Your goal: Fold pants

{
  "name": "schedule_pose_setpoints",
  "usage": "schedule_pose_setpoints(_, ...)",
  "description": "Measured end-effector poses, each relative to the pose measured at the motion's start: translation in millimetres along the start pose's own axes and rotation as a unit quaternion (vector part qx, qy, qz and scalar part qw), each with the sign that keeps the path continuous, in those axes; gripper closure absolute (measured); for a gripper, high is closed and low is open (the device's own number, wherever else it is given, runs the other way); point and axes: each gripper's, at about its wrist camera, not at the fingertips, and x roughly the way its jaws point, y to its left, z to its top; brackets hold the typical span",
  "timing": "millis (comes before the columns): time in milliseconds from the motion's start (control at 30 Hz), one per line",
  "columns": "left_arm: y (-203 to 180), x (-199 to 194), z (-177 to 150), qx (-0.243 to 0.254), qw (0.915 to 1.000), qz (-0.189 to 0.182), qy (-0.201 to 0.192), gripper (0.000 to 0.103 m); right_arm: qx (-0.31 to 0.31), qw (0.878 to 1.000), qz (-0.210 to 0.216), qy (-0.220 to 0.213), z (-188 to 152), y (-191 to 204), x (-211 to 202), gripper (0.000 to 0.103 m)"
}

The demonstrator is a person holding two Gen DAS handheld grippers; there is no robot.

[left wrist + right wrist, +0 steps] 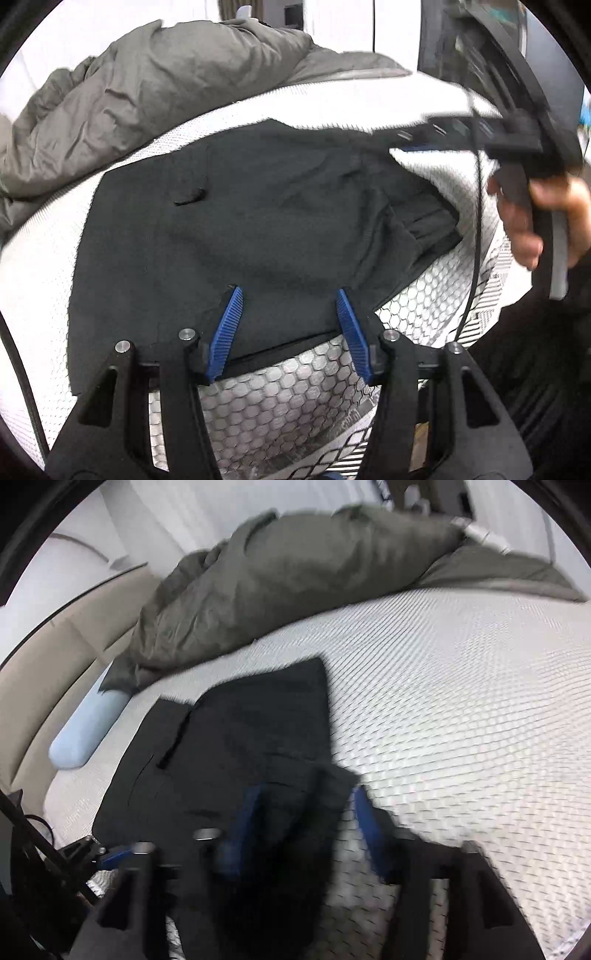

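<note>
We see the left gripper [288,295] gaping over the pants [240,229] at the bed's [280,402] near edge; the right gripper [306,805], also apart, straddles cloth.

A rumpled olive-grey duvet [295,590] lies heaped along the far side of a bed, its white textured mattress cover [461,701] bare across the right. A pale blue bolster pillow [86,734] rests at the left edge, beside a beige headboard [48,664]. A white wall [177,520] stands beyond.
</note>
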Motion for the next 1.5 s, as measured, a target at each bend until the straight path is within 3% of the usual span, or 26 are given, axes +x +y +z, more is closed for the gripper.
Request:
schedule_pose_setpoints(100, 34, -17, 3, -0.055, 0.9978, 0.026, -0.027, 0.045, 0.022, 0.999, 0.026, -0.003, -14, -14, -17, 0.03)
schedule_pose_setpoints(233, 86, -21, 0, -0.152, 0.9861, 0.059, -0.032, 0.044, 0.054, 0.993, 0.097, 0.042, -41, -14, -17, 0.027)
schedule_pose_setpoints(333, 113, -12, -6, -0.199, 0.9764, 0.083, -0.013, 0.044, 0.0, 0.996, 0.073, 0.057, -48, 0, -16, 0.024)
schedule_pose_setpoints(500, 120, -9, -13, -0.195, 0.9741, 0.114, -0.001, 0.044, 0.038, 0.994, 0.086, 0.051, -44, -17, -26, 0.024)
schedule_pose_setpoints(633, 119, -16, -18, -0.189, 0.9752, 0.115, -0.002, 0.044, 0.056, 0.989, 0.132, 0.041, -29, -18, -27, 0.024)
schedule_pose_setpoints(833, 132, -18, -21, -0.206, 0.9716, 0.116, 0.003, 0.044, 0.047, 0.989, 0.121, 0.07, 1, -7, 11, 0.024)
schedule_pose_setpoints(1000, 149, -19, -26, -0.225, 0.9675, 0.115, 0.008, 0.041, 0.029, 0.99, 0.104, 0.095, 6, -1, 37, 0.025)
schedule_pose_setpoints(1167, 172, -11, -29, -0.264, 0.9603, 0.089, 0.017, 0.038, -0.027, 0.994, 0.065, 0.083, 2, 13, 40, 0.043)
schedule_pose_setpoints(1300, 182, -5, -28, -0.278, 0.9581, 0.068, 0.018, 0.039, -0.031, 0.994, 0.06, 0.082, 5, 16, 51, 0.046)
schedule_pose_setpoints(1500, 181, -6, -27, -0.276, 0.9572, 0.085, 0.014, 0.039, -0.04, 0.995, 0.059, 0.067, 18, 12, 62, 0.046)
